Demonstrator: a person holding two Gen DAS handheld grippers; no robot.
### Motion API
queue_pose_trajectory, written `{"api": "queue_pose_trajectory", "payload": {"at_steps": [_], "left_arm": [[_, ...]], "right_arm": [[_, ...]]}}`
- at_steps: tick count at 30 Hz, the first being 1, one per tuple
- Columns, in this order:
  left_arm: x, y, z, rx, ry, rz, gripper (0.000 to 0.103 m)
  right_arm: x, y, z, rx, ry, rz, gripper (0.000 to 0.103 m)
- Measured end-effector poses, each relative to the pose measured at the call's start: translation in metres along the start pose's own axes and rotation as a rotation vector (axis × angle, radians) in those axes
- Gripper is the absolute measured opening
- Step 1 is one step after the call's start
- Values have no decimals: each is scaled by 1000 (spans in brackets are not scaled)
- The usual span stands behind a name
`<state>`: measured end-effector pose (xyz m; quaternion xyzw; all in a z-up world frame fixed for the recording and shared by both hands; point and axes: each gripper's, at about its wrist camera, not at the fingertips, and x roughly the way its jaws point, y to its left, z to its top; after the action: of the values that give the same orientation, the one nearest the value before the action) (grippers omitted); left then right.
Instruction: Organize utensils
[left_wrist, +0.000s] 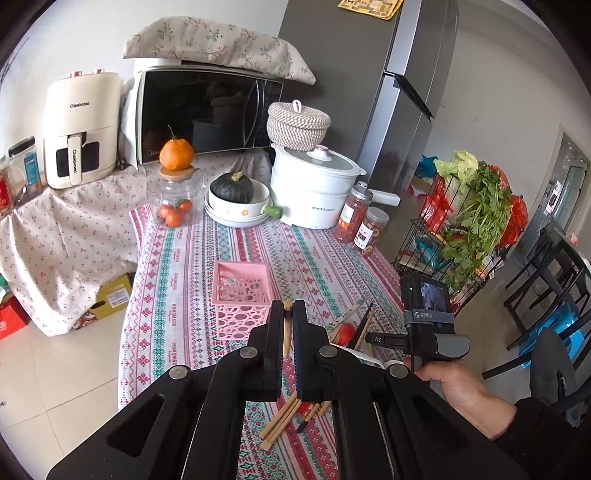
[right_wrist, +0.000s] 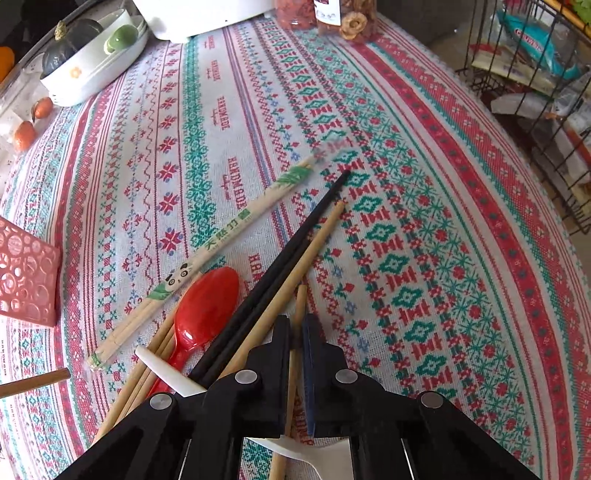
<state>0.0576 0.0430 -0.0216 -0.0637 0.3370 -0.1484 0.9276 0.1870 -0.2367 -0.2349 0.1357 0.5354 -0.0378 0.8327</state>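
Observation:
My left gripper (left_wrist: 288, 308) is shut on a brown wooden chopstick (left_wrist: 285, 325), held above the table just right of the pink perforated basket (left_wrist: 242, 295). My right gripper (right_wrist: 296, 321) is low over the utensil pile and shut on a light wooden chopstick (right_wrist: 300, 306) that runs between its fingers. The pile holds black chopsticks (right_wrist: 291, 251), more wooden chopsticks (right_wrist: 314, 247), a red plastic spoon (right_wrist: 203, 314), a white spoon handle (right_wrist: 166, 373) and a paper-wrapped chopstick pair (right_wrist: 207, 247). The basket's corner (right_wrist: 26, 273) shows at the left of the right wrist view.
A patterned tablecloth (left_wrist: 207, 258) covers the table. At the back stand a white pot (left_wrist: 314, 184), a bowl with a squash (left_wrist: 236, 199), a glass jar of oranges (left_wrist: 173, 199), snack jars (left_wrist: 354, 214), a microwave (left_wrist: 207, 110). A wire rack of vegetables (left_wrist: 465, 221) stands right.

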Motion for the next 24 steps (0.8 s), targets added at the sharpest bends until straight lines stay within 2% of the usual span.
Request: {"api": "queue_pose_trajectory", "payload": {"at_steps": [10, 19, 24], "left_arm": [[-15, 2, 9, -7, -51, -4, 4], [-43, 2, 25, -8, -131, -20, 4], [-57, 1, 39, -1, -187, -2, 4]], "right_arm": [[-104, 21, 2, -79, -329, 78, 3], [-181, 43, -2, -127, -535, 185, 1], [-217, 52, -1, -138, -640, 239, 0]]}}
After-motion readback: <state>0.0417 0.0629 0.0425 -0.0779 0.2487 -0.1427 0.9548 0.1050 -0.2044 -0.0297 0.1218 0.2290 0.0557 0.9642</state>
